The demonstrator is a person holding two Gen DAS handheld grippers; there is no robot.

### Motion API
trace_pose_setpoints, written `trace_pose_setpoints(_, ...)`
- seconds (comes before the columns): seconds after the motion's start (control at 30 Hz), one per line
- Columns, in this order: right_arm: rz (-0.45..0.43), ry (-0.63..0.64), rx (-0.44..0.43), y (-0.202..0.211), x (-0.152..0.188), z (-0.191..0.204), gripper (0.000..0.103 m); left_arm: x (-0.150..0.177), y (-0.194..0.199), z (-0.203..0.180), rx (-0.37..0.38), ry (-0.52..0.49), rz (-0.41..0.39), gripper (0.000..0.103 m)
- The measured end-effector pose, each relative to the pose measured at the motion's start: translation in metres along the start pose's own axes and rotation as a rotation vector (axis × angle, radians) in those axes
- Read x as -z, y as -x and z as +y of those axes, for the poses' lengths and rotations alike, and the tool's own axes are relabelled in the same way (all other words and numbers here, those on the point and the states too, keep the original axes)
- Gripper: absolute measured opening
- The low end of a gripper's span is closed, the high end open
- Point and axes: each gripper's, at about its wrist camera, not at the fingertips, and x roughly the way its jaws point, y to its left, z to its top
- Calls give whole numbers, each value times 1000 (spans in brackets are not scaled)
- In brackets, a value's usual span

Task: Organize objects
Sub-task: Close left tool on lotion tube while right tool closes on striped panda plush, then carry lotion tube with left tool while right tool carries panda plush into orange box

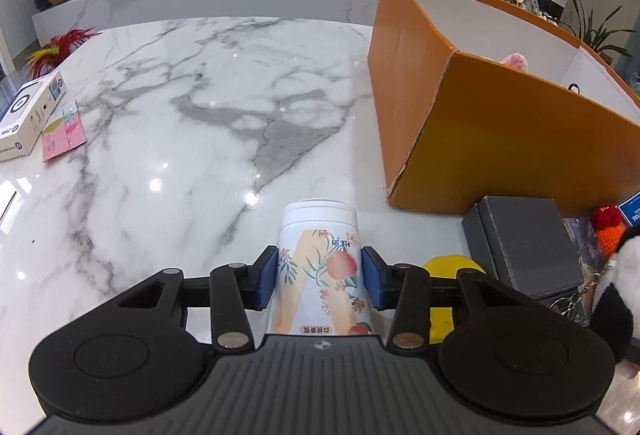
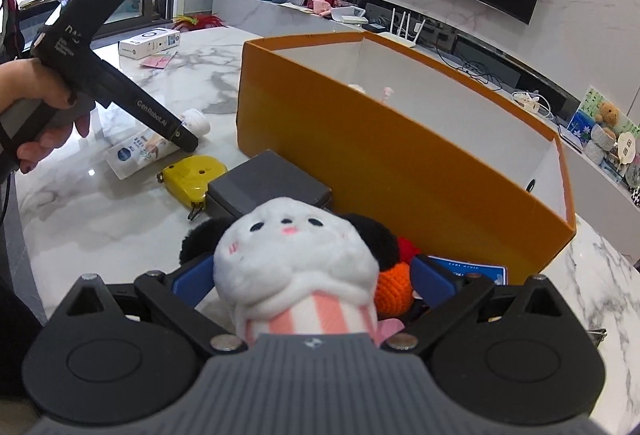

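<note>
My left gripper [image 1: 320, 277] has its blue pads on both sides of a white bottle with a peach print [image 1: 320, 267], which lies on the marble table; the bottle also shows in the right wrist view [image 2: 160, 147] under the left gripper. My right gripper [image 2: 316, 279] is shut on a white plush toy with black ears and a pink-striped body [image 2: 296, 255], in front of the orange box [image 2: 400, 155]. The box is open on top and mostly empty; its wall also shows in the left wrist view [image 1: 500, 139].
A yellow tape measure [image 2: 192, 175], a grey box [image 2: 268, 187], an orange-and-red crochet toy [image 2: 396, 287] and a blue card [image 2: 472, 271] lie by the orange box. A white carton [image 1: 28, 115] and pink cards [image 1: 64, 135] sit at the far left.
</note>
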Motion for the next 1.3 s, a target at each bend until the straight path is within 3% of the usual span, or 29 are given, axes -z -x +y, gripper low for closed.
trace_pose_setpoints(0.3,-24,-36,-40,1,-3,0,78,0,1,-1,1,-3,3,51)
trace_pose_setpoints(0.57,-30,-83,-39,1,-3,0,75,-1,3,-1,3,0,-2,51)
trace_pose_setpoints(0.6,-44,-64,-91,2,-4,0,75,-1,4,-1,3,3,-3,51)
trace_pose_setpoints(0.73,-94,-77,-96,10,-6,1,75,-2,6,-1,2,4,-2,51)
trace_pose_setpoints(1.3,-97,-154,-120,16,-4,-3,75,-5,38,-14,11,-25,-49,51)
